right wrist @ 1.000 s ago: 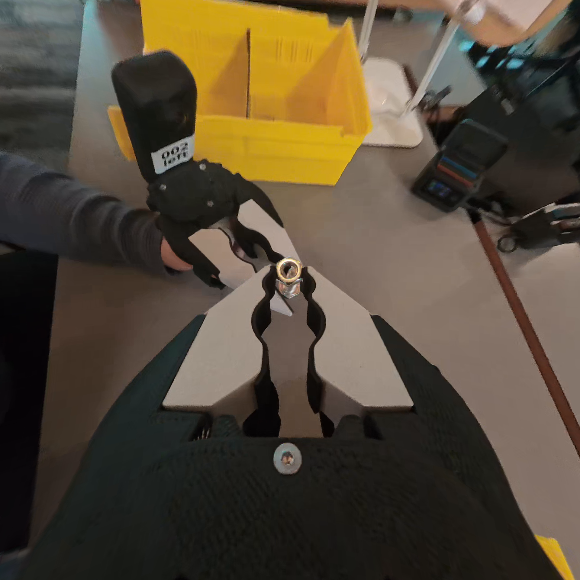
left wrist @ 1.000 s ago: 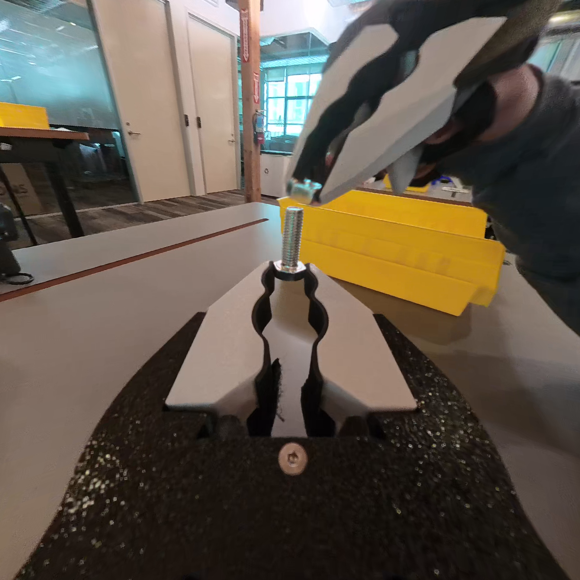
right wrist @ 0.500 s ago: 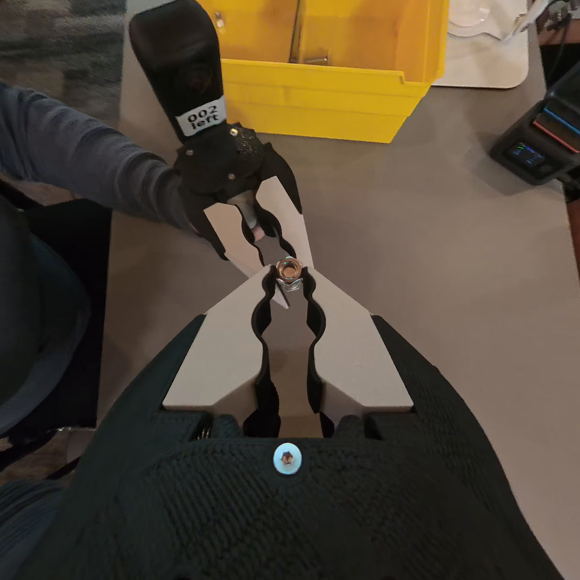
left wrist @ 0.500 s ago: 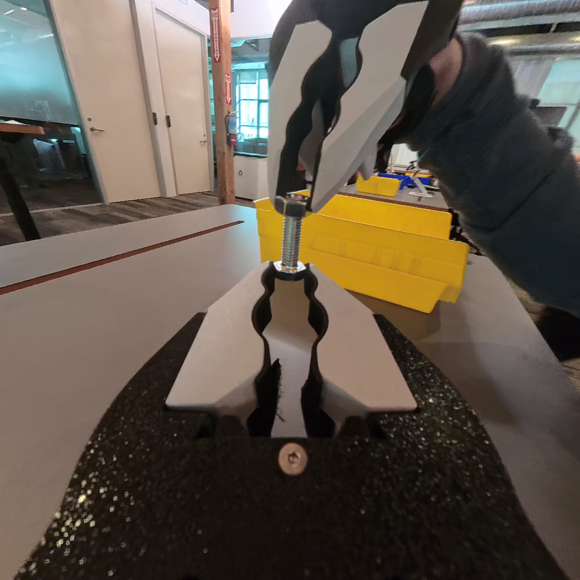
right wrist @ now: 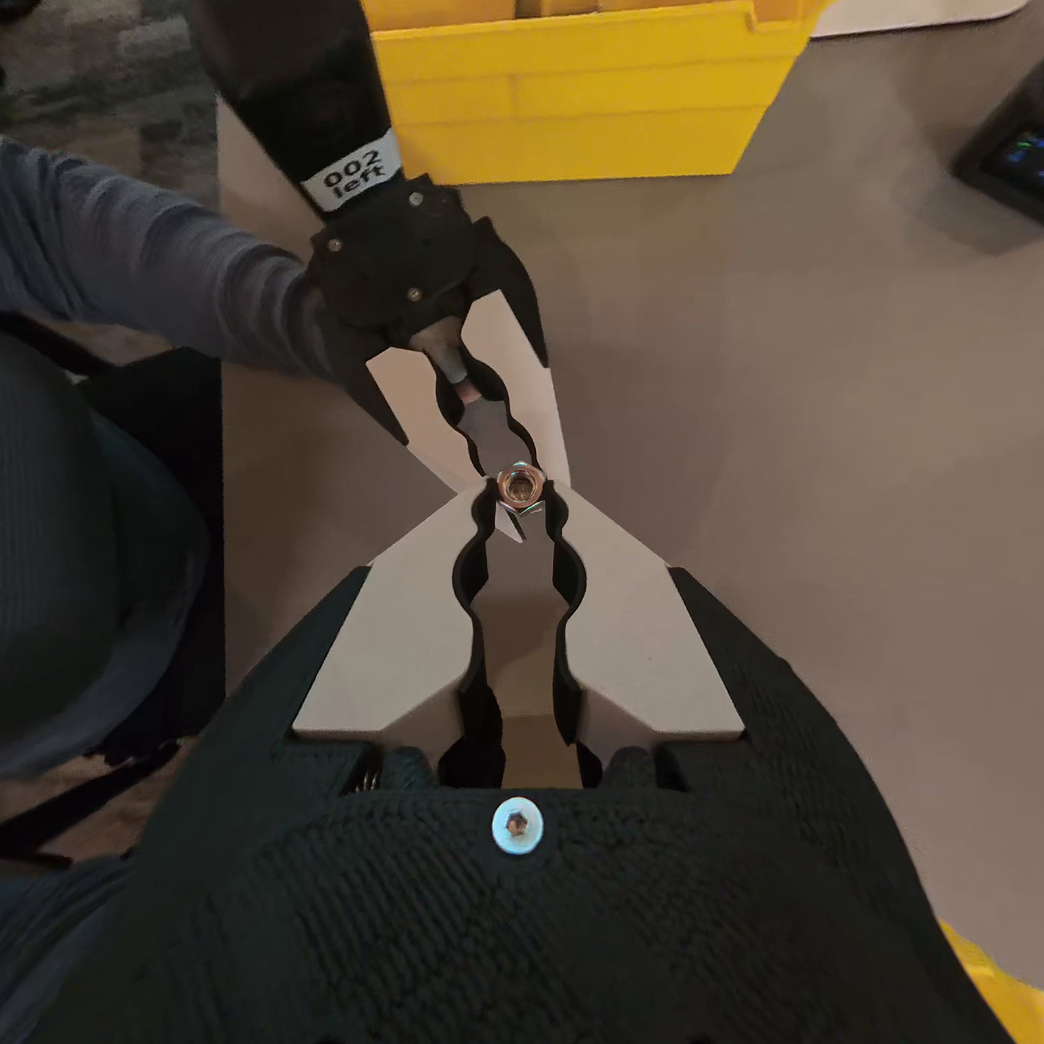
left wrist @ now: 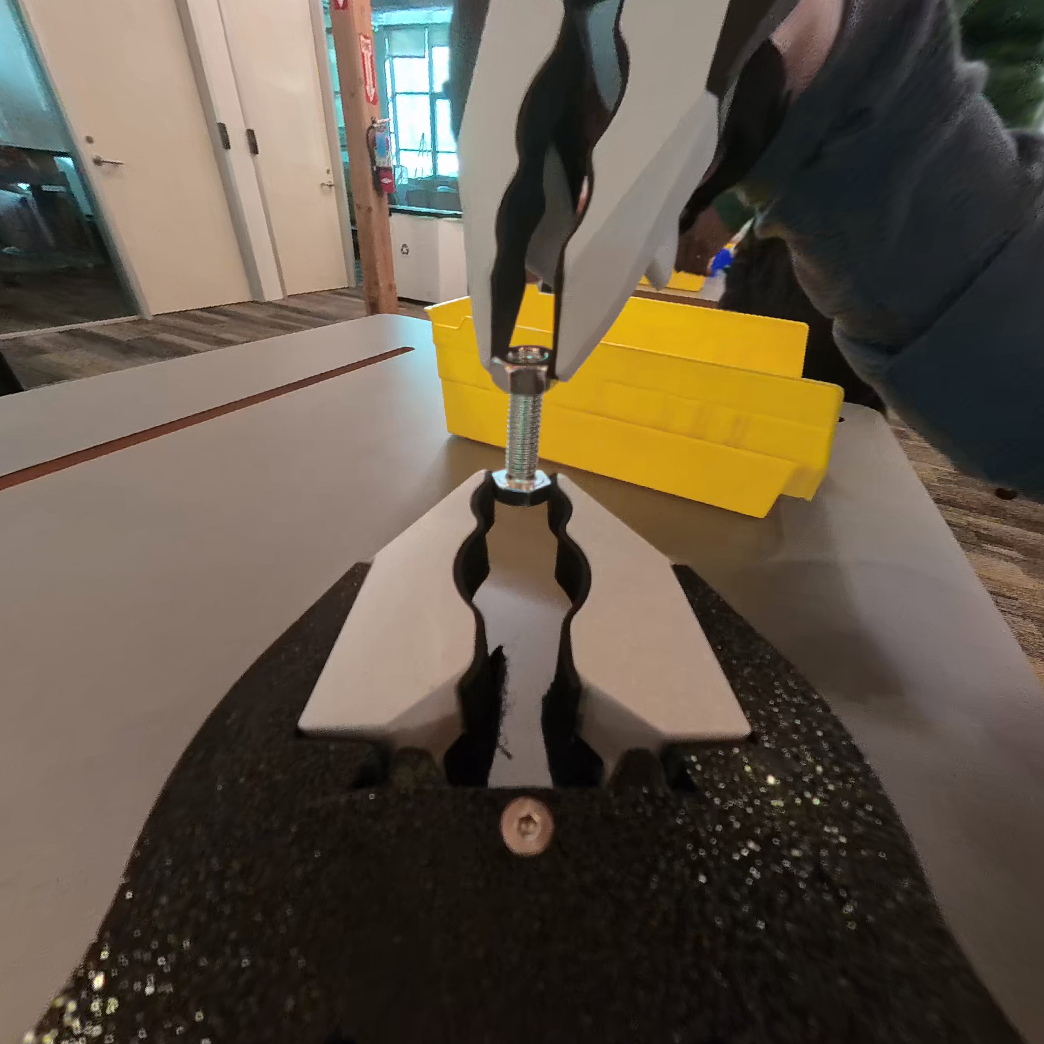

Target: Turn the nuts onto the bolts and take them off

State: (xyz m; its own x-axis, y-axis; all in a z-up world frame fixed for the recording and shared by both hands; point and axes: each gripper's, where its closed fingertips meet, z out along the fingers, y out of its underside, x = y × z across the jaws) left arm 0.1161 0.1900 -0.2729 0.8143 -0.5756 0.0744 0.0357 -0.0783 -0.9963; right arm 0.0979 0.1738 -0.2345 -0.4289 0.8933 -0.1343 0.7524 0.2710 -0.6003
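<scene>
Nut [left wrist: 526,368]: small, hard steel, likely slick; best held by flats. My right gripper [left wrist: 525,370] pinches it at tip of upright bolt [left wrist: 523,438]. My left gripper [left wrist: 518,492] clamps bolt's hex head, above grey surface [left wrist: 169,536]. Both bright zinc-silver; thread fine, cross-threading a risk.

My left wrist view was bright. Daylight came in through the far window [left wrist: 421,113], which looked washed out and white. The table [left wrist: 169,508] had a soft shine on it. Tiny sparkles glinted on my black left gripper [left wrist: 521,491] body. The sleeve [left wrist: 904,226] at the top right was blurry, and the door [left wrist: 152,169] lines leaned near the edges. My right wrist view was dimmer and warmer. The yellow bin [right wrist: 576,96] looked smeared, and the corners were soft. A grey shadow lay on the table beside the bin.
</scene>
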